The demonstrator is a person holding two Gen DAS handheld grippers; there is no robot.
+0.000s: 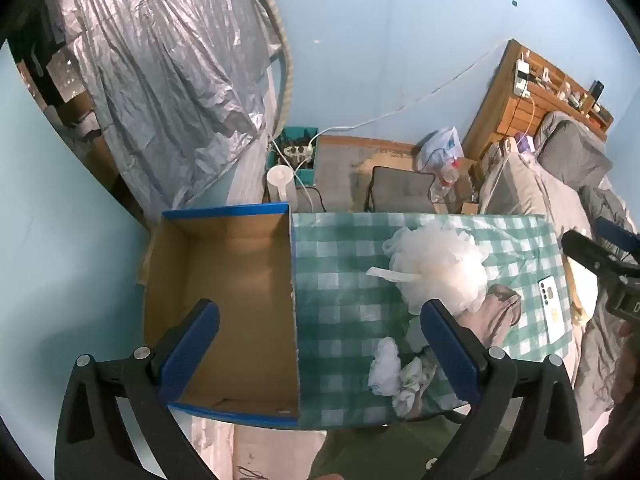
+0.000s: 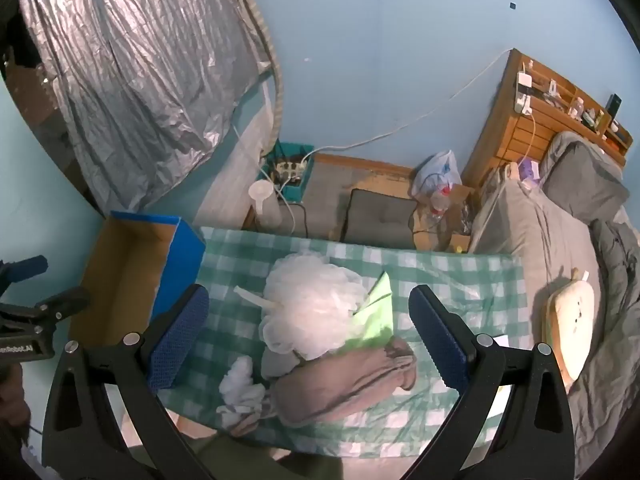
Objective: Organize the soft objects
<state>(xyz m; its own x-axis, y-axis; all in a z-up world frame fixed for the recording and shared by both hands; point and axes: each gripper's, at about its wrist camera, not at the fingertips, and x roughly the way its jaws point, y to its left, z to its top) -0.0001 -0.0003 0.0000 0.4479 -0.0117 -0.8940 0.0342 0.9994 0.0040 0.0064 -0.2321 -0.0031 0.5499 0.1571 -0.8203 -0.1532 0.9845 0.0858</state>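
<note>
Black left gripper point(image 2: 28, 304) labelled "enRobot.AI", wide open, empty; right gripper point(image 2: 308, 336) likewise above loofah point(image 2: 312, 300).

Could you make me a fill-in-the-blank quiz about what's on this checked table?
1. The cardboard box at the table's left end holds ____.
2. The white mesh bath pouf lies partly on a folded ____ cloth.
3. Both the left gripper and the right gripper have their jaws ____.
4. The checked tablecloth is white and ____.

Missing words: nothing; green; open; green
</note>
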